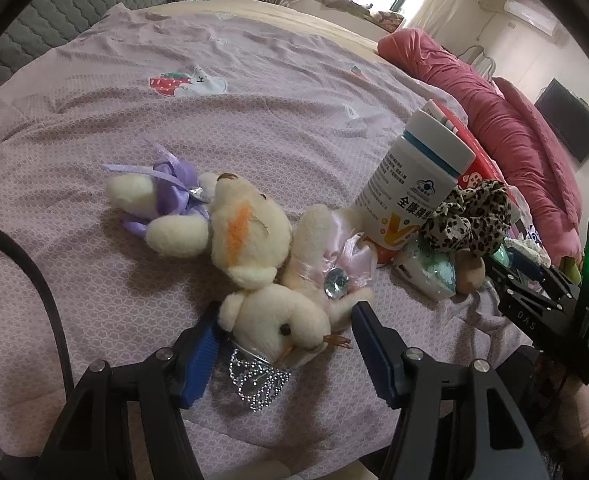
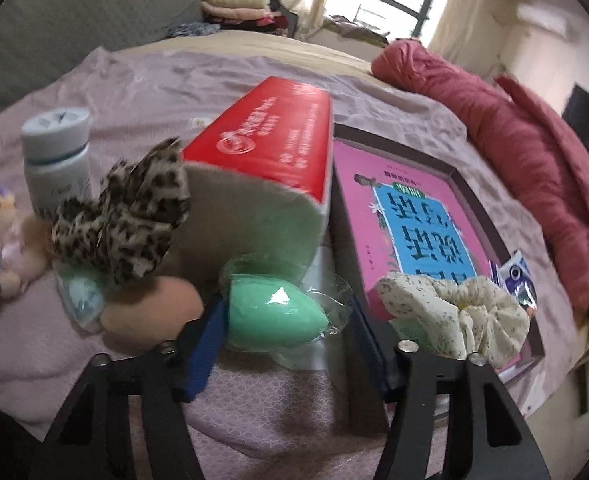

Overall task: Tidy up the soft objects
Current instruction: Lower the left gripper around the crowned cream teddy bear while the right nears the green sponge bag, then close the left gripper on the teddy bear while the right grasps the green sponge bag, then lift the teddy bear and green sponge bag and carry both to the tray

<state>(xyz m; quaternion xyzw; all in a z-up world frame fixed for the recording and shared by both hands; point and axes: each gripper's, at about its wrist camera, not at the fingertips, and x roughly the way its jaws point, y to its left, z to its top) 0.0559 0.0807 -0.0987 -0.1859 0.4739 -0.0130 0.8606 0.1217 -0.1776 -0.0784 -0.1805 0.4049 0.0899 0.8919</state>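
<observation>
Two fuzzy cream plush bears (image 1: 254,240) sprawl on quilted bedspread (image 1: 254,80).

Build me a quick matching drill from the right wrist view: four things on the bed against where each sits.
Things:
1. green sponge
2. leopard scrunchie
3. floral scrunchie
4. white bottle

Places:
A. on the pink book
B. far left, upright
C. between the right hand-held gripper fingers
D. left of the red tissue pack

Pairs: 1-C, 2-D, 3-A, 4-B
</observation>
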